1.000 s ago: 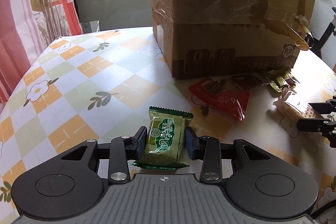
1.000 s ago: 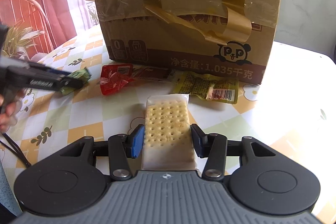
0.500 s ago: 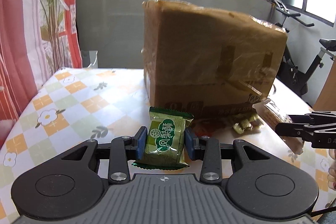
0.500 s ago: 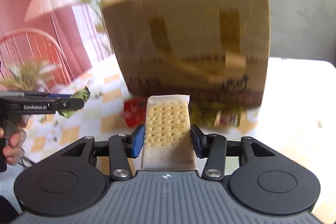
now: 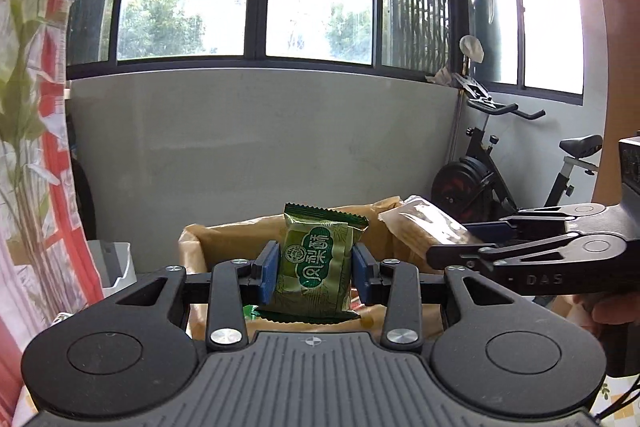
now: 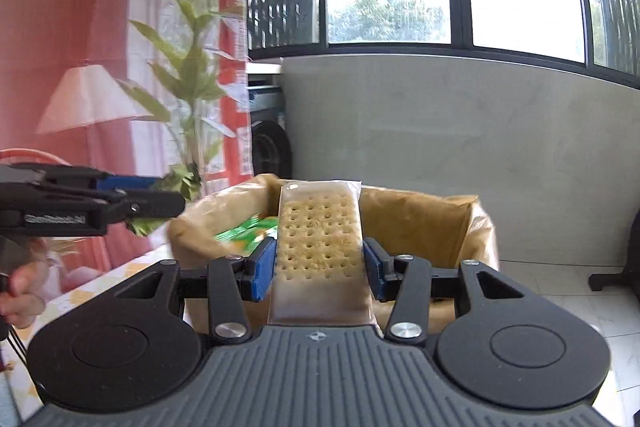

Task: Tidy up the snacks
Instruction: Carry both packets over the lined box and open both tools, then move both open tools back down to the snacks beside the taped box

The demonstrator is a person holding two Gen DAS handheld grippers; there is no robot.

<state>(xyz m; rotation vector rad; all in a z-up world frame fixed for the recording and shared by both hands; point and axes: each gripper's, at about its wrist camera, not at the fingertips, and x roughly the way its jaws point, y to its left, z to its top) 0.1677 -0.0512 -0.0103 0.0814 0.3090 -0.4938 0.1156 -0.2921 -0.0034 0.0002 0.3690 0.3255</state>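
Two tools clenched above open cardboard box [image 6: 420, 211], left tool [image 5: 313, 271] grasping green snack packet [image 5: 318, 263] with Chinese lettering, right tool [image 6: 319, 265] grasping clear-wrapped cracker pack [image 6: 320, 239], only right view shows green packet inside box [image 6: 244, 233], "DAS" lettering visible only in left view.

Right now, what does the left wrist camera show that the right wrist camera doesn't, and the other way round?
Only the left wrist view shows the exercise bike and the front of the green pastry packet, clamped in the left gripper.

Only the right wrist view shows the lamp, the tall green plant, green packaging inside the box, and a hand.

Both show the open cardboard box, the cracker packet gripped by the right gripper, the windows and hanging laundry.
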